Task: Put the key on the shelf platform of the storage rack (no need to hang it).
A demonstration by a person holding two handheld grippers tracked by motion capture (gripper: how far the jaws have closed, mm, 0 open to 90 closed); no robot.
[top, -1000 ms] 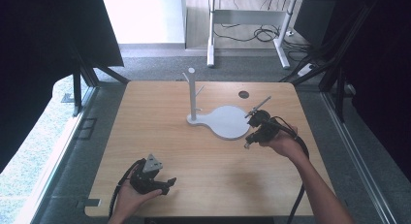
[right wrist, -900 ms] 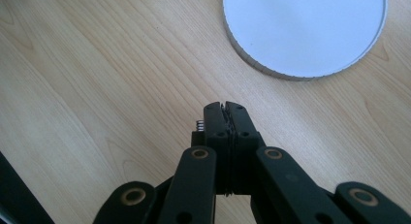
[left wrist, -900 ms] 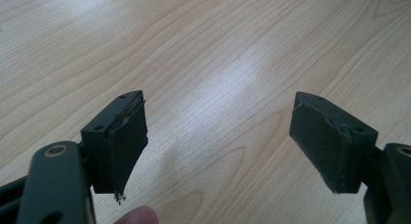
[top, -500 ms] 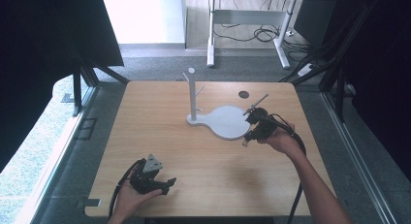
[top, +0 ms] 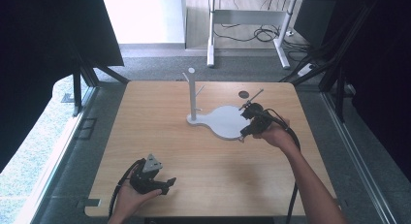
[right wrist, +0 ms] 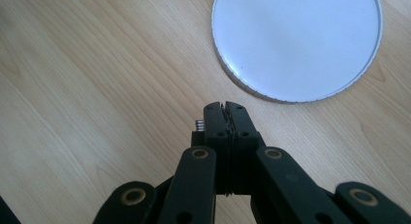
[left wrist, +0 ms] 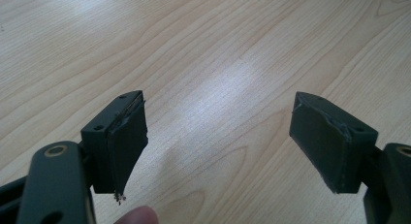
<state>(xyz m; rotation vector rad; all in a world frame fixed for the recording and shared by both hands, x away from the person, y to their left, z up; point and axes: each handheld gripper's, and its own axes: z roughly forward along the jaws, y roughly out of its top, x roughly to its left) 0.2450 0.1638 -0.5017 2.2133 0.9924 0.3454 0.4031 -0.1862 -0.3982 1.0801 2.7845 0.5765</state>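
Stand [top: 220, 121]: white round base, upright post | right gripper [right wrist: 225, 107]: closed, empty | left gripper [left wrist: 218, 136]: open

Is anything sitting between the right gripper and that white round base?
Nothing visible. The right gripper, jaws shut, points at the white round base, with just a narrow strip of bare table between its tips and the base's rim.
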